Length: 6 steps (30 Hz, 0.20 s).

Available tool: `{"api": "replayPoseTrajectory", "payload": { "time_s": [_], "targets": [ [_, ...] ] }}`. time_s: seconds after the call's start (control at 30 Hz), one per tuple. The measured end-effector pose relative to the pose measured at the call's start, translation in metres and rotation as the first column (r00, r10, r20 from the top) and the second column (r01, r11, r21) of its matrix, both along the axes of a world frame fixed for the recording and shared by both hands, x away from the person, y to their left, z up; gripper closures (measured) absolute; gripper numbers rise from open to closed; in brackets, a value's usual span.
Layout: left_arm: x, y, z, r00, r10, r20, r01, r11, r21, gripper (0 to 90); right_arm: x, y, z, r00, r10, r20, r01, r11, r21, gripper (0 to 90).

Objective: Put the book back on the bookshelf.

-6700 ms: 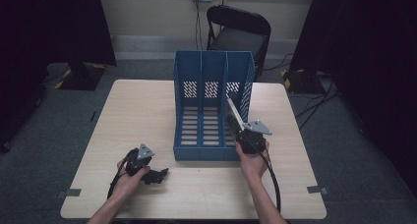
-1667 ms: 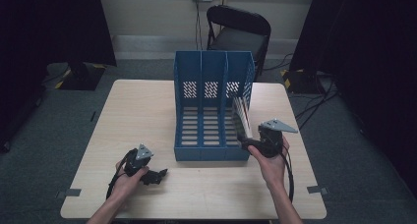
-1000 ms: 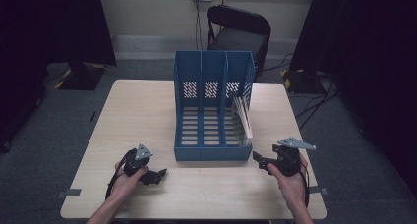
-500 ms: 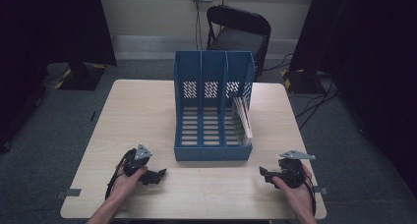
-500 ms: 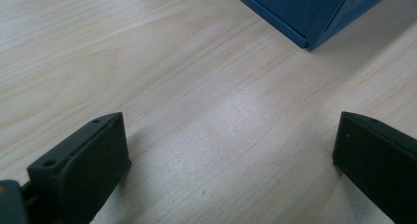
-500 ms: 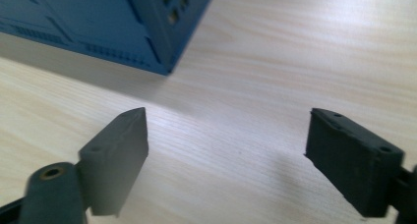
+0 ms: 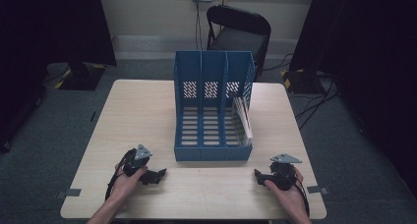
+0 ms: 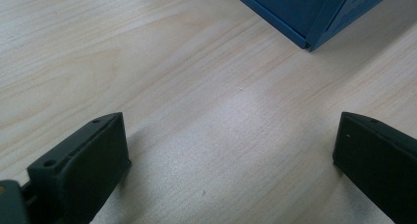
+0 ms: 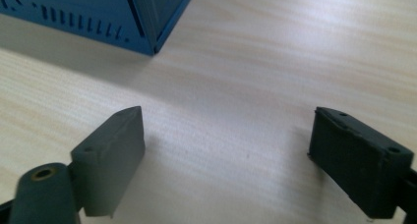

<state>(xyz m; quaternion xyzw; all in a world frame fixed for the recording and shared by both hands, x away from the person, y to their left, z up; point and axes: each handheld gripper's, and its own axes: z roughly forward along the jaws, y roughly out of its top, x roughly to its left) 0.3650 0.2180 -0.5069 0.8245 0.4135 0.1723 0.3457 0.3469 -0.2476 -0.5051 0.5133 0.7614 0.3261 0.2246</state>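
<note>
A blue three-slot file rack (image 7: 211,111) stands in the middle of the table. A thin white booklet (image 7: 242,117) leans inside its right slot. My left gripper (image 7: 160,175) rests on the table near the front left, its jaws pointing right toward the rack. In the left gripper view this gripper (image 8: 231,130) is open over bare wood, with a rack corner (image 8: 314,13) ahead. My right gripper (image 7: 256,174) rests at the front right, pointing left. The right gripper view shows it (image 9: 226,118) open with nothing between the jaws, the rack's corner (image 9: 123,17) ahead on the left.
The light wooden table (image 7: 137,111) has bare wood on both sides of the rack and along the front edge. A black folding chair (image 7: 236,32) stands behind the table. Dark curtains hang at both sides of the room.
My right gripper let go of the white booklet in the rack's right slot and drew back to the table's front right. The left gripper hardly moved.
</note>
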Motion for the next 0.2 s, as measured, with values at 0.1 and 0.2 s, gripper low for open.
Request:
{"api": "replayPoseTrajectory", "payload": {
  "time_s": [0.1, 0.2],
  "targets": [
    [0.0000, 0.0000, 0.0000, 1.0000, 0.000, 0.000, 0.000, 1.0000, 0.000, 0.0, -0.0001, -0.0003, -0.0011, 0.9999, 0.002, 0.010, -0.002, 1.000, 0.004, 12.4],
    [0.0001, 0.0000, 0.0000, 1.0000, 0.000, 0.000, 0.000, 1.0000, 0.000, 0.0, -0.0001, -0.0003, -0.0011, 0.9999, 0.002, 0.011, -0.002, 1.000, 0.004, 12.4]
  ]
}}
